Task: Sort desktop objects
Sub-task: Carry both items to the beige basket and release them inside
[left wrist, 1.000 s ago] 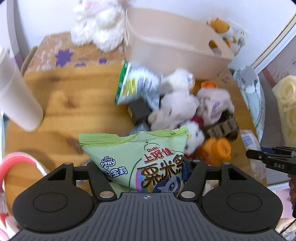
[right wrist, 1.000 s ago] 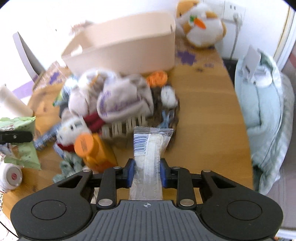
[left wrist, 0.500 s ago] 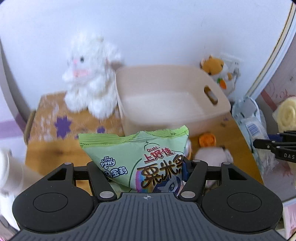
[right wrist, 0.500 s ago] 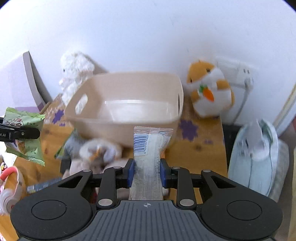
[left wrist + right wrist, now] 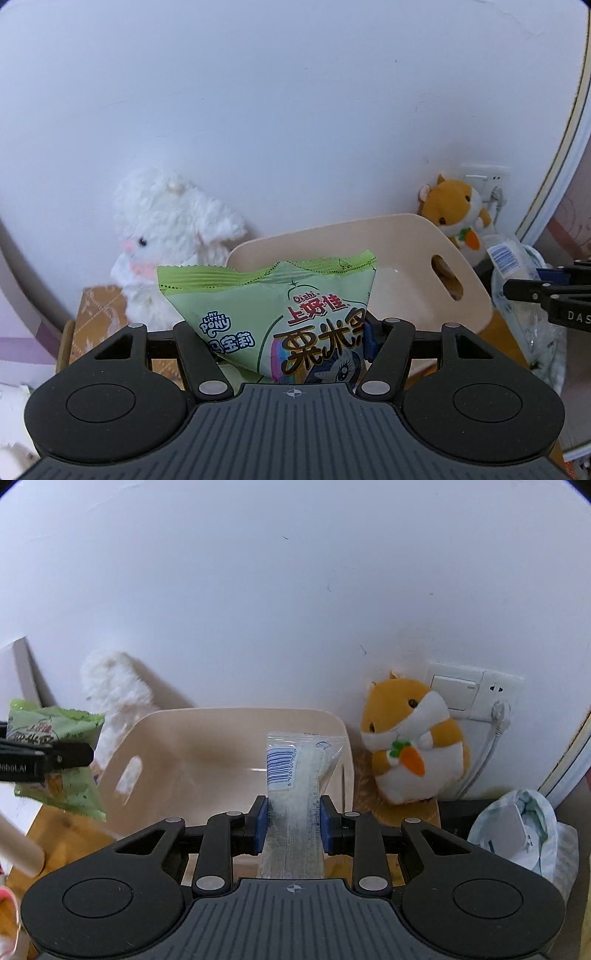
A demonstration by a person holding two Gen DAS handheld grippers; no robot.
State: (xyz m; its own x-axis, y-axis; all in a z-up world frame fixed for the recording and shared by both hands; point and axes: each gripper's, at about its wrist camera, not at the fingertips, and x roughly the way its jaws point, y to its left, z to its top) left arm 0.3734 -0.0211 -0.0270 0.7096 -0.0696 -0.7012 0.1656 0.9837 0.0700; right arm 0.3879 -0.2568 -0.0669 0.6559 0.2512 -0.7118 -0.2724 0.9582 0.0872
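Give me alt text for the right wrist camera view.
The right claw grips a clear barcoded packet in front of an empty beige bin. An orange hamster plush stands right of it; a green snack bag hangs at left.

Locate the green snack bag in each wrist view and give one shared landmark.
Left wrist: green foil snack bag bottom centre, clamped in the left gripper.
Right wrist: far left edge, in the left gripper.
Shared landmark: beige plastic bin behind it.
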